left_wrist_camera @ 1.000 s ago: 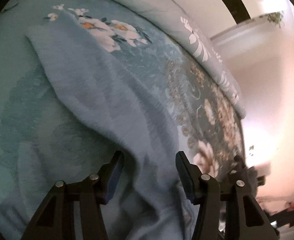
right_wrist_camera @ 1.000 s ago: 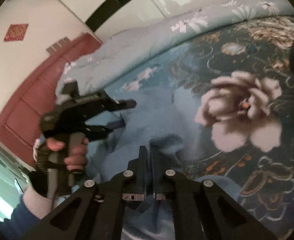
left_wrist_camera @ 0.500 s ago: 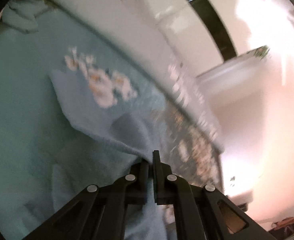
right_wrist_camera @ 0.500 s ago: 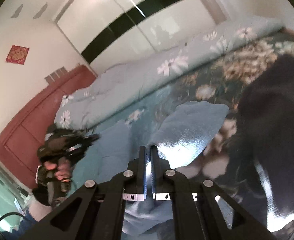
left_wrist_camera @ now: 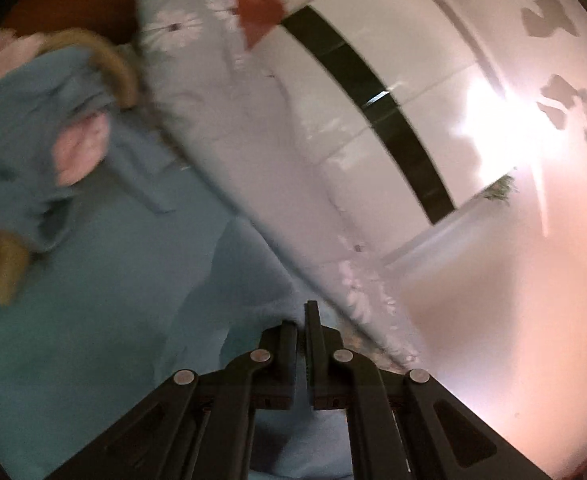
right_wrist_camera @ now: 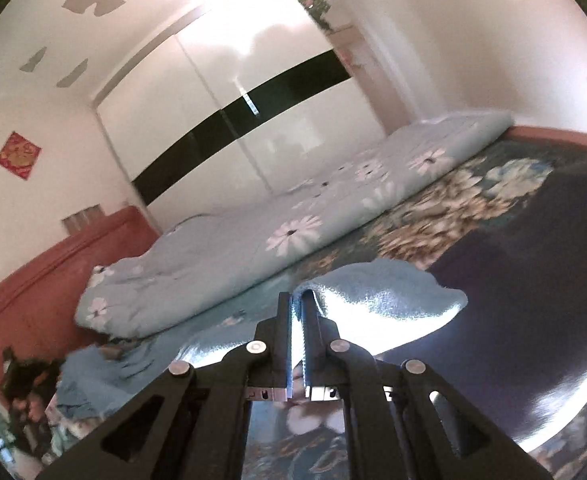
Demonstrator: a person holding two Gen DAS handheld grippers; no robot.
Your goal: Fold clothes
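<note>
- Light blue garment (right_wrist_camera: 389,300) is hanging between both grippers, lifted off the bedspread (right_wrist_camera: 445,216).
- Right gripper (right_wrist_camera: 298,312) jaws are pinching together on a garment edge; cloth is draping off to the right of the jaws.
- Left gripper (left_wrist_camera: 302,320) jaws are clamping another edge; fabric is trailing left and below them.
- Folded floral quilt (right_wrist_camera: 293,236) is lying beyond the jaws, wardrobe (right_wrist_camera: 229,92) behind it.

I get strong glare off the glossy wardrobe (right_wrist_camera: 229,92) in both views, washing walls pink-white. The left view smears with motion blur (fisheye corners go black).
</note>
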